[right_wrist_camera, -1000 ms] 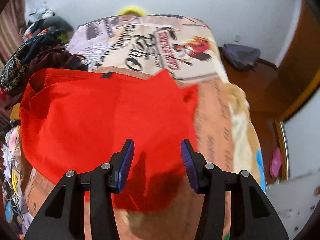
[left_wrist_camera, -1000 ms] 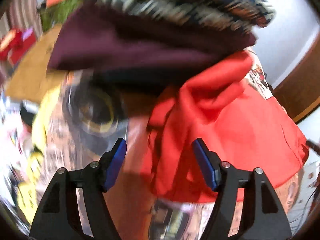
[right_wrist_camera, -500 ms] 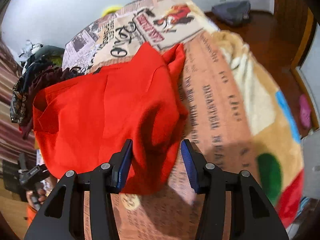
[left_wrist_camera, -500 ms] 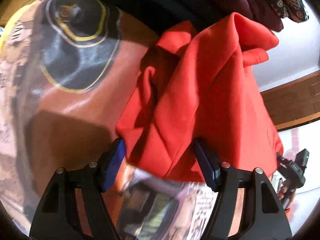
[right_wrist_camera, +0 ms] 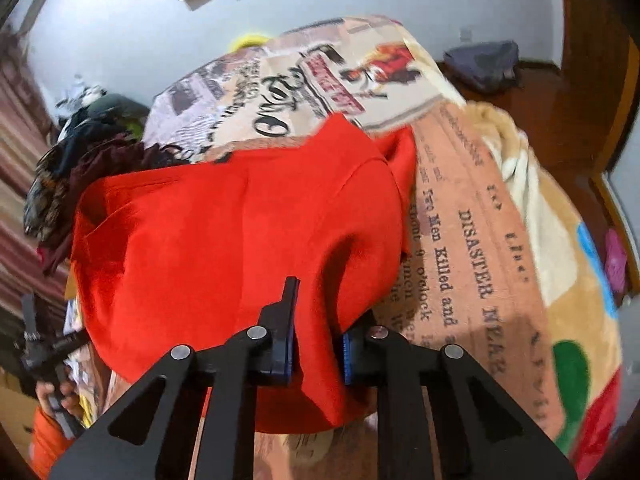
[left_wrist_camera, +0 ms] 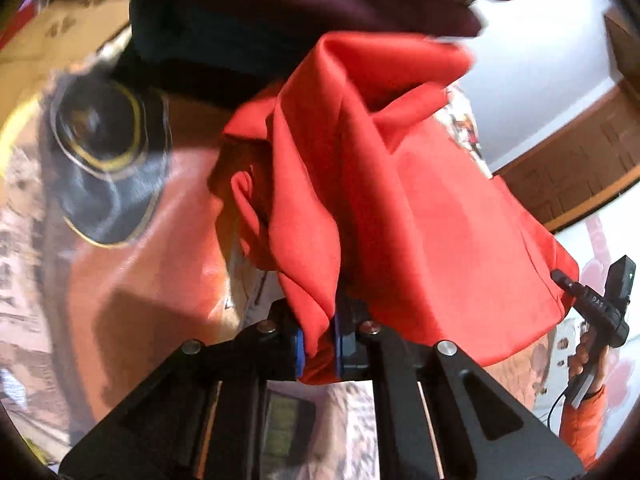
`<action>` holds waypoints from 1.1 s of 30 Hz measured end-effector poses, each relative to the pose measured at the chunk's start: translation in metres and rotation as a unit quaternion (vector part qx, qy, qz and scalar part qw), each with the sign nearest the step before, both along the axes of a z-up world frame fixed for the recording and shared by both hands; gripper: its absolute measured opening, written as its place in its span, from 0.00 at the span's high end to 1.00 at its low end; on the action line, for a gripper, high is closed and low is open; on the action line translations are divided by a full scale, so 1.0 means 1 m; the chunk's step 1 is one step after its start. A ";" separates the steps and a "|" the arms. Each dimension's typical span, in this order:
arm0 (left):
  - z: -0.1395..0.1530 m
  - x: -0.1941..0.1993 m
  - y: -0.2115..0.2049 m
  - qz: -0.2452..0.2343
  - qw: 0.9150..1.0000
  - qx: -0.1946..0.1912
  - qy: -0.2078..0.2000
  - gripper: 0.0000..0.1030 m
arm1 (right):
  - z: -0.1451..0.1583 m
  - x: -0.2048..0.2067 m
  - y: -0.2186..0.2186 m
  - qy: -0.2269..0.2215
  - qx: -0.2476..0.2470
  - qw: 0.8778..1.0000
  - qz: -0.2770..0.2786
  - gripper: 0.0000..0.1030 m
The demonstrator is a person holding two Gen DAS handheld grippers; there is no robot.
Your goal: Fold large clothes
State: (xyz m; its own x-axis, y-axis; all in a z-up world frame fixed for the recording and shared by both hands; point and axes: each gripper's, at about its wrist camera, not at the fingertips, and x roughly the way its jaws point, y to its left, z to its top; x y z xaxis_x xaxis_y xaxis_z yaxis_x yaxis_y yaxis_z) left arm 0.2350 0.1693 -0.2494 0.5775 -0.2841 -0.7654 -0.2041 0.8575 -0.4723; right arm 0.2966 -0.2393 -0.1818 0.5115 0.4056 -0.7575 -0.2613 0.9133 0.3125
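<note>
Now both hand-held grippers (left_wrist_camera: 319,347) (right_wrist_camera: 316,354) clamped on red garment (right_wrist_camera: 224,232)

The left gripper (left_wrist_camera: 319,346) has its jaws pinched on a bunched edge of the red garment (left_wrist_camera: 420,220) above a blurry printed blanket (left_wrist_camera: 132,272).

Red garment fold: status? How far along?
Done: both grippers have a grip. Left gripper is shut on a bunched edge of the red garment; right gripper is shut on another edge.
In hand: cloth lifted, draped over the printed blanket.
Left: no neat fold is visible; it is rumpled.
</note>
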 end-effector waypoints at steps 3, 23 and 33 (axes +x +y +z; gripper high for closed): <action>0.031 -0.018 0.000 -0.016 1.000 0.001 -0.024 0.92 | 0.016 -0.020 -0.006 -0.016 -0.004 1.000 0.011 0.87; -0.001 -0.084 0.036 0.016 0.971 0.215 0.099 0.70 | 0.021 -0.092 -0.053 -0.031 -0.063 0.996 -0.048 0.65; 0.067 -0.049 0.007 -0.014 0.973 0.229 -0.001 0.63 | 0.071 -0.080 -0.046 -0.097 -0.069 0.993 -0.026 0.54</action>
State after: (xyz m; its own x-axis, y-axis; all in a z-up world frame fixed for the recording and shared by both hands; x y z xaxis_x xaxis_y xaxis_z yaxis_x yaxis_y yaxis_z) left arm 0.1862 0.1758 -0.1820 0.5759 0.0702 -0.8145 -0.1763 0.9835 -0.0400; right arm 0.2163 -0.2858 -0.1107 0.6708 0.2734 -0.6894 -0.2553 0.9579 0.1315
